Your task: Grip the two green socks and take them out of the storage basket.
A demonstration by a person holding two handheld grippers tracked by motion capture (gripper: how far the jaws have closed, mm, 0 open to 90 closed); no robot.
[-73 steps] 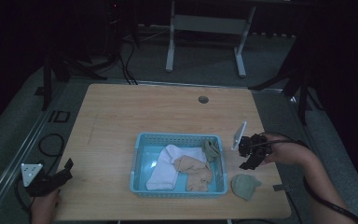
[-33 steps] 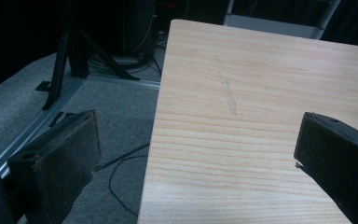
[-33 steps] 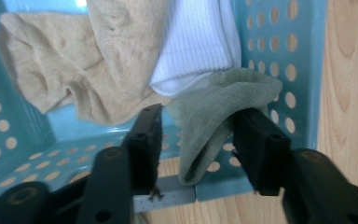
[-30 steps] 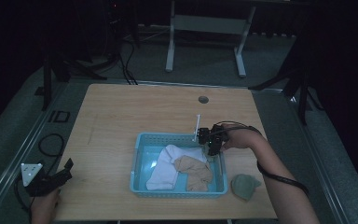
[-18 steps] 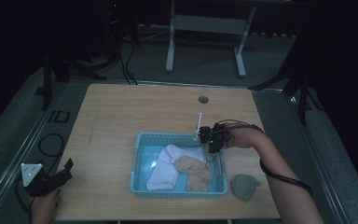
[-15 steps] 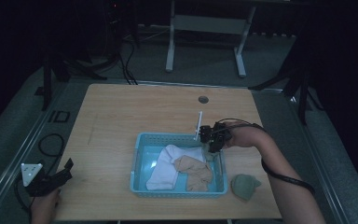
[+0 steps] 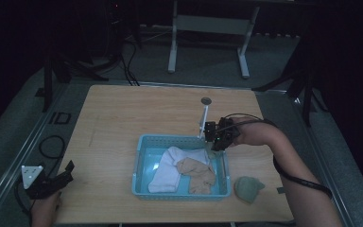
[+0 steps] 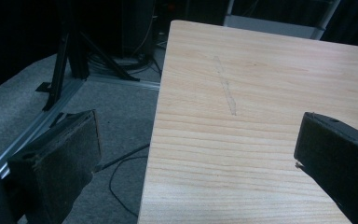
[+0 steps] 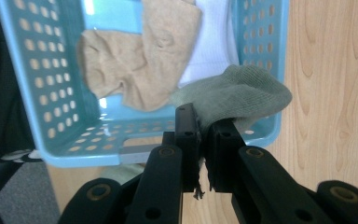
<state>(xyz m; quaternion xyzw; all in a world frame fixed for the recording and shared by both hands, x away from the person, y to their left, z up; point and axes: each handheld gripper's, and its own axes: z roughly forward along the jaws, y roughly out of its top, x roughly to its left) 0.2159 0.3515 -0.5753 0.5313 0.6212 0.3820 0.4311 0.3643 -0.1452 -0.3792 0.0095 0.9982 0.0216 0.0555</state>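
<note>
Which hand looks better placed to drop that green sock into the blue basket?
Right. The right gripper is shut on the green sock beside the basket; the left gripper is open by the table's near-left corner.

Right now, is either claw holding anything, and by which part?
The right claw pinches a grey-green sock by its edge; the left claw is open, empty.

The room is dim — the floor around the surface (image 7: 123, 123) falls into near-black. Light pools on the wood from above. Close-up tool (image 9: 200, 154) parts look soft, slightly blurred.
</note>
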